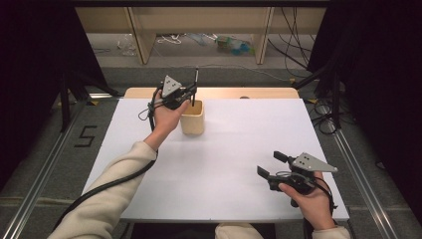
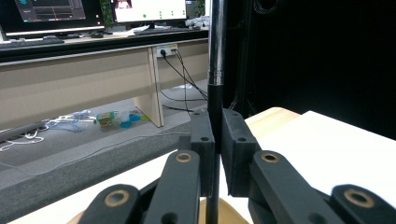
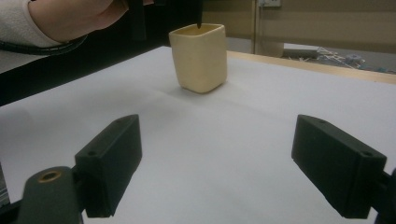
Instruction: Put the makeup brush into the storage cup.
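Observation:
A cream square cup (image 1: 193, 119) (image 3: 200, 58) stands on the white table (image 1: 224, 149), left of centre toward the far side. My left gripper (image 1: 190, 92) (image 2: 217, 140) hovers just above the cup's rim (image 2: 236, 213), shut on a slim black pen (image 1: 196, 79) (image 2: 216, 70) held upright. In the right gripper view the pen's tip (image 3: 199, 16) sits at the cup's mouth. My right gripper (image 1: 269, 164) (image 3: 224, 156) rests low near the front right of the table, open with nothing between its jaws, pointing toward the cup.
A wooden strip (image 1: 259, 92) edges the far side of the table. Beyond it are desk legs (image 1: 142, 40), loose cables (image 1: 293, 45) and small items on the floor (image 1: 231, 46). A metal rail (image 1: 358, 174) runs along the right side.

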`<state>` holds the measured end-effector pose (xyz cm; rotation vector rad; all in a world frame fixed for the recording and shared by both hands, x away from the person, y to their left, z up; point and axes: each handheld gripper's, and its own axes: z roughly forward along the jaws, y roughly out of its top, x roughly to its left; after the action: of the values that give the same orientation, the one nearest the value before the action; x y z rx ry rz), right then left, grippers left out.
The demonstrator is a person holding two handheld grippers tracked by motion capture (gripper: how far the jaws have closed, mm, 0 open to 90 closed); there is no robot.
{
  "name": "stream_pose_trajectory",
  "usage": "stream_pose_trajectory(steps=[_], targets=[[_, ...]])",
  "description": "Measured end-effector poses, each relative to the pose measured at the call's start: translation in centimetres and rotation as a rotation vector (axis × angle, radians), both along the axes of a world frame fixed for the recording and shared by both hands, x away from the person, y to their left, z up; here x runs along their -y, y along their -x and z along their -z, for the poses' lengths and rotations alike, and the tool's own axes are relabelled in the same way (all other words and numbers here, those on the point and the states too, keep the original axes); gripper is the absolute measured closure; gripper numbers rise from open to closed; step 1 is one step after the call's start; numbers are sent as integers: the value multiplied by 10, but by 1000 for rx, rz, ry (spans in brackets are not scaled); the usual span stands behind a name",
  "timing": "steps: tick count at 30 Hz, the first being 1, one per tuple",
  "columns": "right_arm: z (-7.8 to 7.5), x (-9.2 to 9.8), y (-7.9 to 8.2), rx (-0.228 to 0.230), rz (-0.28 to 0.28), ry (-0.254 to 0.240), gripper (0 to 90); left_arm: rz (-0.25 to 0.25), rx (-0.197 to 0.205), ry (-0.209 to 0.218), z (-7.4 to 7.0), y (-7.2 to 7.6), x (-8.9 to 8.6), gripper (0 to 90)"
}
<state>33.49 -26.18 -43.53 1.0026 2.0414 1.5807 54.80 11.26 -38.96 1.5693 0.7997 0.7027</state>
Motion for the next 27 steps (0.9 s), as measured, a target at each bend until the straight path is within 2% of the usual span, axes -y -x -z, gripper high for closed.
stream_pose_trajectory(steps=[12,27], targets=[[1,0,0,11,6,-9,173,-5,-12,1,7,0,2,840],[0,0,0,-1,-1,-1,173,-10,-20,-8,13,-1,1,840]])
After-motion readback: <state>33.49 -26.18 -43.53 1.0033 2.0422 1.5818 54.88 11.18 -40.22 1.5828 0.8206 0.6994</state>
